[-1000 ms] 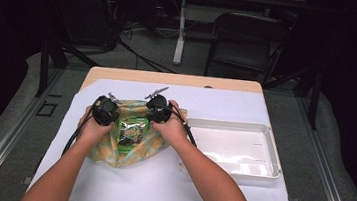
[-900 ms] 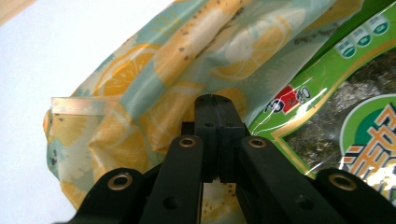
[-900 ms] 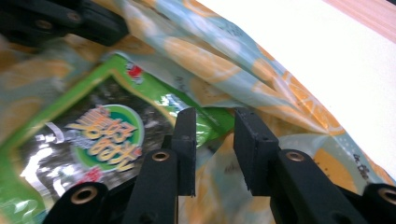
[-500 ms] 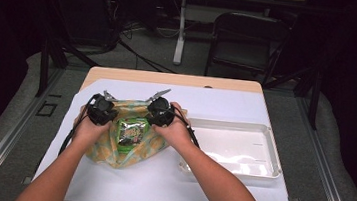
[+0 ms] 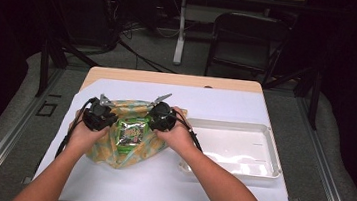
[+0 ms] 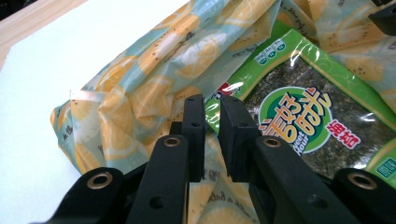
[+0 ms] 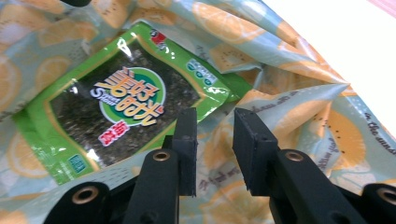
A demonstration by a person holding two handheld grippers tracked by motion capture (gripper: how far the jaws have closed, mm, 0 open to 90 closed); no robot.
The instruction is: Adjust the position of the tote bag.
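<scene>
Left gripper [image 6: 212, 103]: jaws nearly together, thin slit between them, tips at the edge of the lemon-print bag [image 6: 140, 79] just beside the corner of the green seaweed packet [image 6: 299, 112]; cannot tell whether any film is pinched in that slit. Right gripper [image 7: 215, 119]: jaws clearly parted, nothing between them, hanging over crumpled bag film just below the packet's lower right corner [image 7: 116, 107]. In the high view, bag [image 5: 133, 151] spread flat at centre-left of the frame, packet [image 5: 132, 131] lying on top between the two grippers [image 5: 98, 114] [image 5: 162, 116], white tray [image 5: 234, 149] just to the right of them, all on the white sheet covering the surface [image 5: 177, 93]. Likely step: opening the bag mouth to get the packet inside. Risks from here: thin glossy film, easy to slip out of a narrow grip, or two layers caught together so the mouth stays sealed shut. Left jaws close enough to the packet corner to nip packet and bag at once, dragging both. Right jaws open above wrinkles, could close on a fold instead of the rim, bunching the film under the packet. Uneven pull between hands likely to skew the bag and slide the packet off toward the lower edge of the frame. Packet foil slick on bag film, little friction holding it.
</scene>
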